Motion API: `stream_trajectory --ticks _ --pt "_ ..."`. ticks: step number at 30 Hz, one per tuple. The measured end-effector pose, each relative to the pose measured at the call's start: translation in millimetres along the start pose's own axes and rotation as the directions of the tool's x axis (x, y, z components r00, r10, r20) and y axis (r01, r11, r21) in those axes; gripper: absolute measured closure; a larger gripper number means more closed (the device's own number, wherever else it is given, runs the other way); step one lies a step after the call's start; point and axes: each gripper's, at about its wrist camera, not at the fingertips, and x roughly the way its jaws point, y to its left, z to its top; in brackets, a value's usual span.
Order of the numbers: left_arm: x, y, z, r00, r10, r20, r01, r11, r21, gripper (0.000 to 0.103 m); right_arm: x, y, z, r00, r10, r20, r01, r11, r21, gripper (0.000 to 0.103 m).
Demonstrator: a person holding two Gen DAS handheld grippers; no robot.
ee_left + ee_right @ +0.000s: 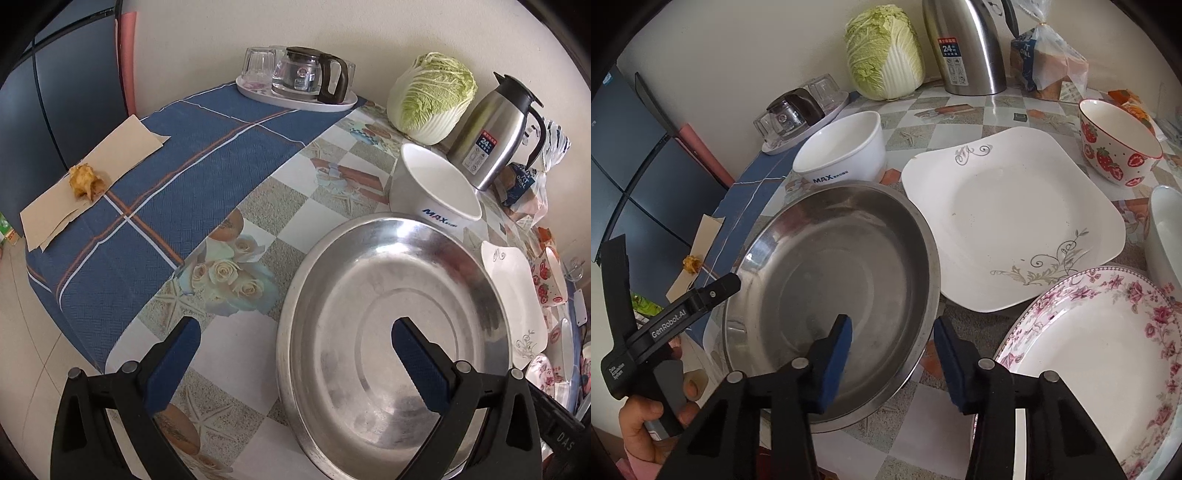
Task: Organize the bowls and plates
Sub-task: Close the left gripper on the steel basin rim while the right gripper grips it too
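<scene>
- Cardboard sheets [88, 177] with a food scrap lie at 9 o'clock on the blue cloth, well apart from the dishes, so that side of the table [207, 158] is open room.
- Left gripper [295, 332] has its jaws wide apart, straddling the near-left rim of the steel basin [388, 295]: one finger over the table, one over the basin's inside. Nothing is clamped.
- Steel basin sits at the centre, likely meant as the base for stacking; its rim touches or nearly touches the white bowl [846, 147] at 12 o'clock.
- Right gripper [892, 347] is likewise apart, bracketing the basin's right rim, one finger inside, one outside, probably readying a two-sided lift.
- Square plate [1012, 218] lies just beside the basin at 2 o'clock; the floral plate [1100, 354] overlaps its near corner at 4 o'clock, leaving little clearance there.
- Strawberry bowl [1119, 144] stands at 1 o'clock, apart from the plates.
</scene>
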Motion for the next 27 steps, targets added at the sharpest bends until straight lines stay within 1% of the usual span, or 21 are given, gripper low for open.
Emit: stream_trajectory --ticks 1,3,5,6,8,11,13,15,16,17,19,24,27 --pt "1 -1 0 1.000 0.005 -0.004 -0.005 1.000 0.005 0.001 0 -2 0 1.000 0.003 -0.001 -0.003 1.000 0.013 0.061" --pt "4 -2 -2 1.000 -0.006 -0.016 0.006 1.000 0.006 0.005 1 -6 0 1.000 0.000 -0.007 0.000 0.999 0.034 0.068" --pt "8 -2 -3 0.999 -0.022 -0.036 0.022 1.000 0.002 0.015 2 -9 0 1.000 0.000 -0.015 0.000 0.999 0.046 0.070" --pt "11 -2 -3 0.999 -0.024 -0.047 0.024 1.000 -0.002 0.015 3 -10 -1 1.000 -0.002 -0.021 0.003 0.999 0.048 0.073" --pt "15 -1 -4 0.997 -0.033 -0.063 0.032 0.999 -0.017 0.015 6 -11 -1 0.999 -0.004 -0.032 0.006 0.999 0.051 0.075" --pt "18 2 -6 0.996 -0.060 -0.071 0.057 0.998 -0.037 0.015 10 -13 0 0.999 -0.015 -0.046 0.018 0.998 0.057 0.078" --pt "19 2 -7 0.995 -0.064 -0.074 0.062 0.997 -0.038 0.015 13 -15 1 0.998 -0.016 -0.057 0.020 0.998 0.063 0.082" --pt "21 2 -7 0.995 -0.068 -0.078 0.065 0.997 -0.038 0.017 17 -16 1 0.997 -0.020 -0.068 0.025 0.997 0.068 0.084" --pt "23 2 -8 0.994 -0.069 -0.080 0.066 0.997 -0.039 0.022 19 -17 2 0.997 -0.016 -0.072 0.021 0.997 0.072 0.084" --pt "25 2 -8 0.994 -0.066 -0.086 0.063 0.997 -0.042 0.030 20 -18 3 0.997 -0.014 -0.075 0.019 0.997 0.073 0.084" --pt "25 1 -8 0.996 -0.045 -0.081 0.043 0.999 -0.028 0.033 24 -18 4 0.997 -0.015 -0.078 0.021 0.997 0.069 0.084" --pt "25 1 -8 0.997 -0.036 -0.066 0.035 0.999 -0.025 0.036 31 -18 6 0.996 -0.022 -0.082 0.027 0.998 0.056 0.085" --pt "25 -1 -9 0.998 -0.018 -0.060 0.017 1.000 -0.010 0.042 32 -17 6 0.997 -0.026 -0.077 0.030 0.999 0.046 0.086"
